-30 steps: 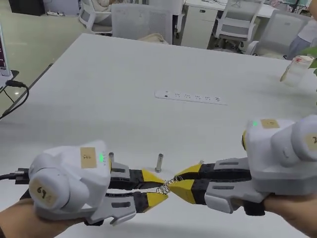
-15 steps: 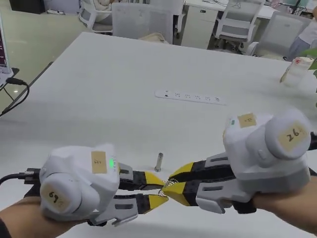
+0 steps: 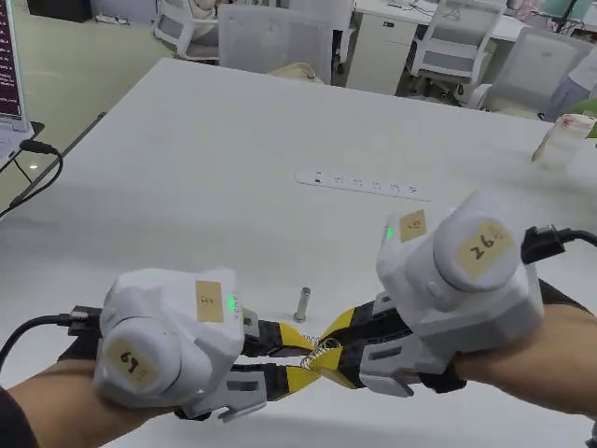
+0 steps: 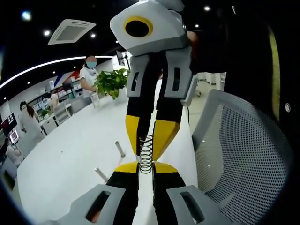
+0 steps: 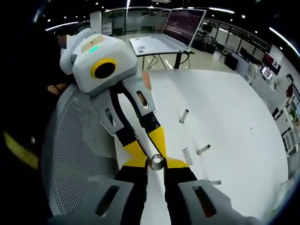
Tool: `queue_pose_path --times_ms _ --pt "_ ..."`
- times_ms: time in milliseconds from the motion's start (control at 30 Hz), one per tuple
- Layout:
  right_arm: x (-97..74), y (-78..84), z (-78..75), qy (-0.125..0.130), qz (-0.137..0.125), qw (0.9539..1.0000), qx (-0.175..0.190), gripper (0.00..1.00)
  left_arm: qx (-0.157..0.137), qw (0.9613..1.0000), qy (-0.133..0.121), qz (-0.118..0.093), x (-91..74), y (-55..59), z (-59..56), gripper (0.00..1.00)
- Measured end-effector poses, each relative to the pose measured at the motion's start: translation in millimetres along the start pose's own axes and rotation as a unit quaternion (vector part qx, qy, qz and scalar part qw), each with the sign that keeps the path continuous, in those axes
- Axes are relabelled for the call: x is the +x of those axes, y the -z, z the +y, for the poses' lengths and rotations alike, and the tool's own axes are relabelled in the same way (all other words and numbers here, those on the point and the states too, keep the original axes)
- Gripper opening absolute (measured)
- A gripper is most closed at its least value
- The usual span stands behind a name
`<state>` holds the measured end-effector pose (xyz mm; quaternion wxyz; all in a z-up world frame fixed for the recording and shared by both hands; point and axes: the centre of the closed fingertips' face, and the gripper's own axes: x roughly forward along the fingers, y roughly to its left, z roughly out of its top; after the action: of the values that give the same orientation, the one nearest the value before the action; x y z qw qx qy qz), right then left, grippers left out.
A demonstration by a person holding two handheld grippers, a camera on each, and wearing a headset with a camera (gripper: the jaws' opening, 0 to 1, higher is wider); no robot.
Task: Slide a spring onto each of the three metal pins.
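We are holding the spring (image 4: 146, 149) just over the table (image 3: 233, 168), near a pin (image 3: 303, 303), left hand-held gripper (image 4: 146, 168) and right hand-held gripper (image 5: 156, 165) each clamped on one end; light, bendy and likely to flick away, it is wanting a gentle pinch at the end coils

Open-plan office: white worktable (image 3: 215, 140), mesh swivel chairs (image 3: 446, 42), big monitor (image 5: 183, 24), power strip (image 3: 364, 184).
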<state>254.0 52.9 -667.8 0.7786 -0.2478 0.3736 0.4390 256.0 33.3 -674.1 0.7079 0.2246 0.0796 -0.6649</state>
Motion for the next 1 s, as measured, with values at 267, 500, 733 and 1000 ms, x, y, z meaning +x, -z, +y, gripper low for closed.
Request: queue_pose_path --times_ms 267,500,733,1000 --pt "4.0 3.7 -1.0 -0.007 0.023 0.9996 -0.013 0.09 -0.005 0.9999 0.001 0.012 3.7 2.8 -1.3 0.03" --pt "4.7 7.9 -1.7 -0.011 0.040 0.9990 -0.019 0.09 -0.006 0.9998 0.007 0.019 6.8 3.8 -3.4 0.03" --pt "6.3 11.8 -1.2 -0.017 0.050 0.9985 -0.016 0.09 -0.008 0.9995 0.009 0.028 8.5 5.9 -5.1 0.03" --pt "6.7 13.5 -0.4 -0.022 0.055 0.9982 -0.006 0.08 -0.014 0.9994 0.011 0.029 9.3 6.7 -6.3 0.03"
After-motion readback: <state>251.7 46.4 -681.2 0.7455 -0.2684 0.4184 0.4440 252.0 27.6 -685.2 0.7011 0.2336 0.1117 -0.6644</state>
